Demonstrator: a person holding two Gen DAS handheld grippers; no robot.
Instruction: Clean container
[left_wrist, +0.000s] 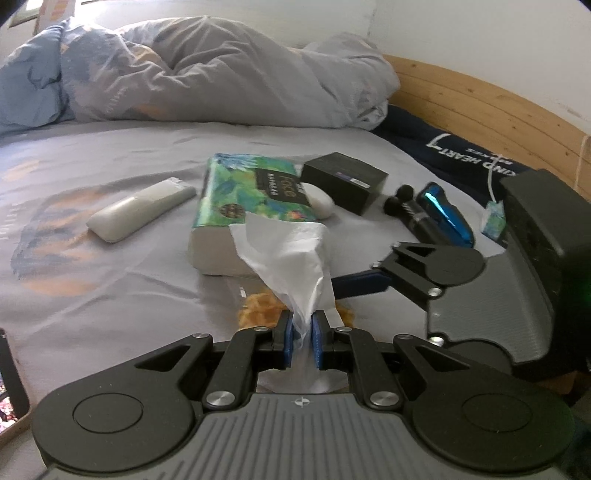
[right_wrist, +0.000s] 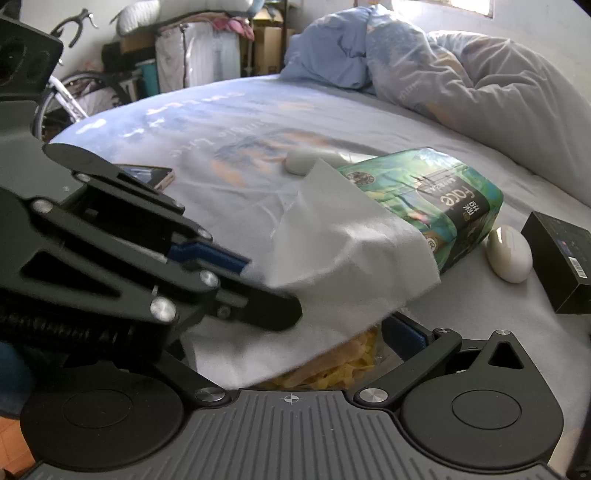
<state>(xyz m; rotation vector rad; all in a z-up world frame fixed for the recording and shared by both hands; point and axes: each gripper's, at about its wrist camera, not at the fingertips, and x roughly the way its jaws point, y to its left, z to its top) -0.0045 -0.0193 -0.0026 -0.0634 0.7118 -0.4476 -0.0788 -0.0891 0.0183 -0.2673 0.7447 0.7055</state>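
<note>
Container: a clear container (right_wrist: 332, 365) with yellow bits inside lies on the bed, just under the tissue and between the two grippers; most of it is hidden.
Tissue: one white tissue (left_wrist: 291, 258) hangs over the container.
Left gripper (left_wrist: 302, 339): closed on the tissue's lower end.
Right gripper (right_wrist: 369, 332): just beside the container; tissue covers its fingers, so I cannot tell if it is open or closed.
Count: one tissue pack (left_wrist: 251, 199), one remote (left_wrist: 140, 214), one black box (left_wrist: 345, 181), one white mouse (left_wrist: 319, 205).
Bed: gray sheet (left_wrist: 110, 155), bunched blanket (left_wrist: 207, 74), wooden headboard (left_wrist: 480, 107).
</note>
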